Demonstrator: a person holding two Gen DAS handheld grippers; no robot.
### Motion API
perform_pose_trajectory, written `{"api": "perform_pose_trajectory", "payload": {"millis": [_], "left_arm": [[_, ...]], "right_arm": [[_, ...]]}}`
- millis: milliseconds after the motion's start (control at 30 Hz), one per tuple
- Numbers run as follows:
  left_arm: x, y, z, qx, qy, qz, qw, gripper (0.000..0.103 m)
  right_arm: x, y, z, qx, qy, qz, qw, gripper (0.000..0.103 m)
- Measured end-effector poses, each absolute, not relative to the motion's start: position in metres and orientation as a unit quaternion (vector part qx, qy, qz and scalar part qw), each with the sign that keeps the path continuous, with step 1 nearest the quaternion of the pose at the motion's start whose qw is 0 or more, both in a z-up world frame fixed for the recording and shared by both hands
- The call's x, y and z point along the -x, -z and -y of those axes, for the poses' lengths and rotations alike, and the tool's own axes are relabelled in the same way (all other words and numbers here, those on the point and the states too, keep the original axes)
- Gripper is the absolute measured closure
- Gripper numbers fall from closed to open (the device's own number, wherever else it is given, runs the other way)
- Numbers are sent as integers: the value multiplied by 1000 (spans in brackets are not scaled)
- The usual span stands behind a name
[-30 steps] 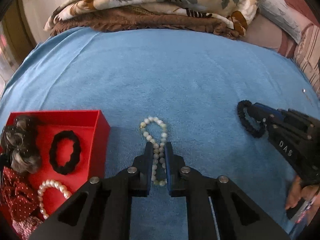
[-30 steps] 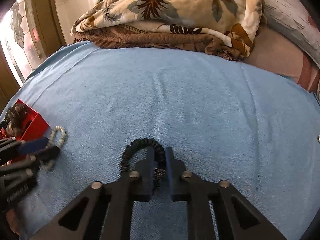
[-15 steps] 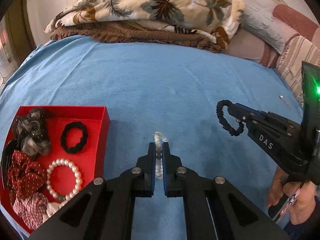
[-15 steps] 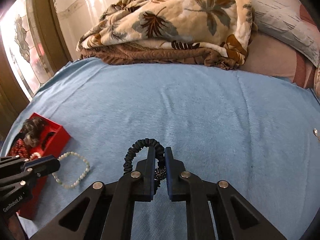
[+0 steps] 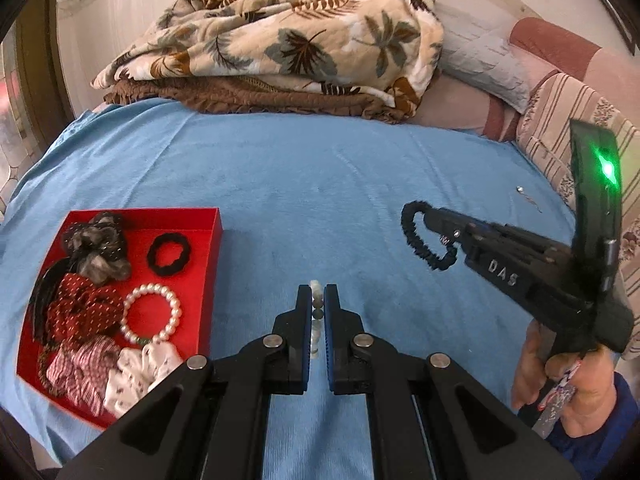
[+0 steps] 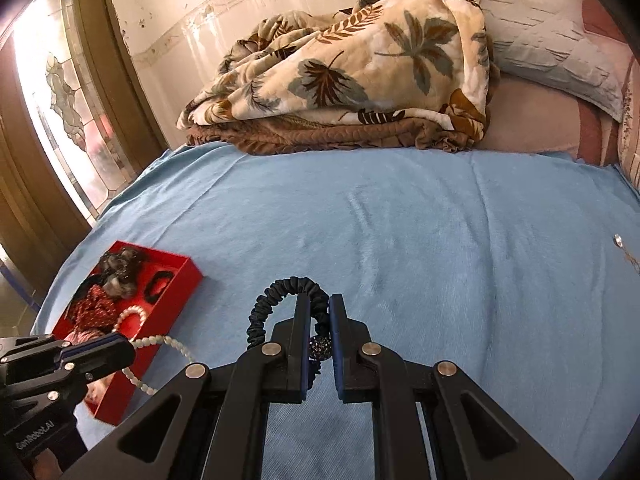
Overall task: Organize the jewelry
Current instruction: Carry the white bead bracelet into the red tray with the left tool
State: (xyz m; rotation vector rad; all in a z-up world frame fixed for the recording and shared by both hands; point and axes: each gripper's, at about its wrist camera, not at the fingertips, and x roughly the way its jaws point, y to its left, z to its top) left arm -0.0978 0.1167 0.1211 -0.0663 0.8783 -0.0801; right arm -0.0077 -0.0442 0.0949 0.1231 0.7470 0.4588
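Note:
My left gripper (image 5: 318,294) is shut on a string of pale beads (image 5: 317,312), lifted off the blue bedspread (image 5: 300,184); in the right wrist view the beads (image 6: 168,342) hang in a loop from that gripper (image 6: 130,346) beside the red box. My right gripper (image 6: 319,308) is shut on a dark coiled bracelet (image 6: 280,290) with a sparkly bead; the bracelet (image 5: 416,236) also shows from the left wrist view, held above the bed. The red box (image 5: 214,240) lies at the left and holds scrunchies, a black hair tie (image 5: 168,254) and a pearl bracelet (image 5: 152,314).
Folded leaf-print and brown blankets (image 5: 280,52) lie at the far end of the bed, with pillows (image 5: 500,72) at the right. A small metal piece (image 5: 528,196) lies on the bedspread at far right. A person's hand (image 5: 560,380) grips the right tool. A stained-glass door (image 6: 64,100) stands left.
Both grippers rose from the bedspread with their pieces. The beads came off the cloth and now hang. The red box shows more fully as the left view pulled back.

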Motion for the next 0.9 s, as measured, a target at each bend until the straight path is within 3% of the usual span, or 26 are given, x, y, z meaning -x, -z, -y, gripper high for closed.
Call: {"api": "perform_pose_trajectory", "payload": {"millis": [900], "left_arm": [[183, -154, -147, -7, -24, -357, 934, 97]], "right_arm": [[129, -77, 46, -43, -176, -379, 907, 93]]}}
